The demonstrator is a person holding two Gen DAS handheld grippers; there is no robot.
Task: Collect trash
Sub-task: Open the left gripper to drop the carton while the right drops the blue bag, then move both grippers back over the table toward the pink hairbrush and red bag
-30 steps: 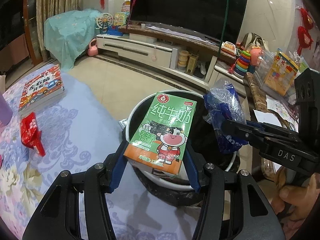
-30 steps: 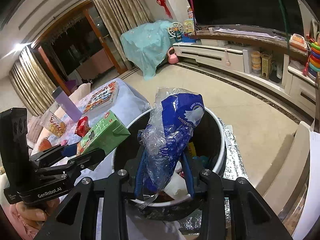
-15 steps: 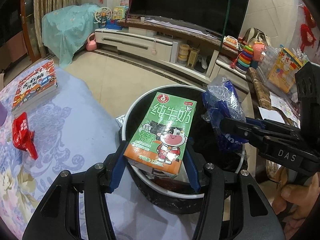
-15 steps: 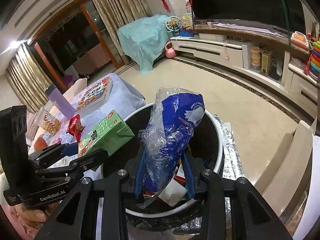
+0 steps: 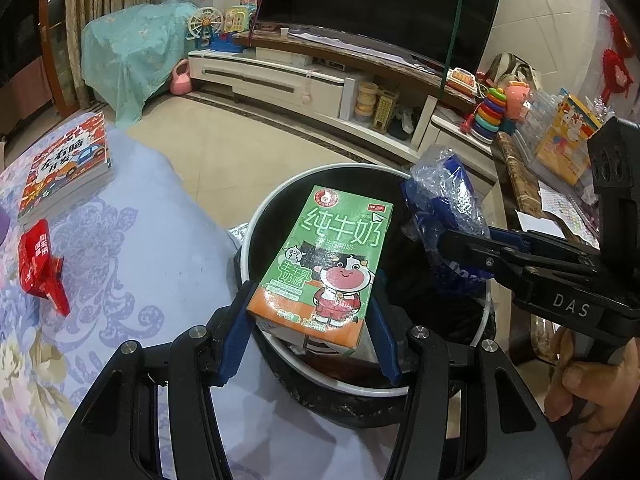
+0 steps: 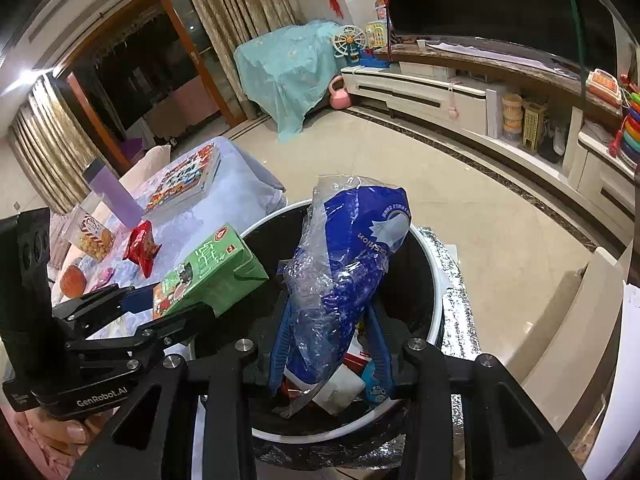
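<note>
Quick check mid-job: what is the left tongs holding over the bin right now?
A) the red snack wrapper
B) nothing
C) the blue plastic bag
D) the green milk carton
D: the left tongs are shut on the green milk carton above the trash bin; the right tongs hold the blue plastic bag.

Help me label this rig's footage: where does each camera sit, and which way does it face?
Left wrist: on the left gripper, looking along its fingers at the milk carton above the trash bin; the right gripper and hand show.
Right wrist: on the right gripper, facing the blue plastic bag; the left gripper shows.
Shared: carton, bag, bin.
</note>
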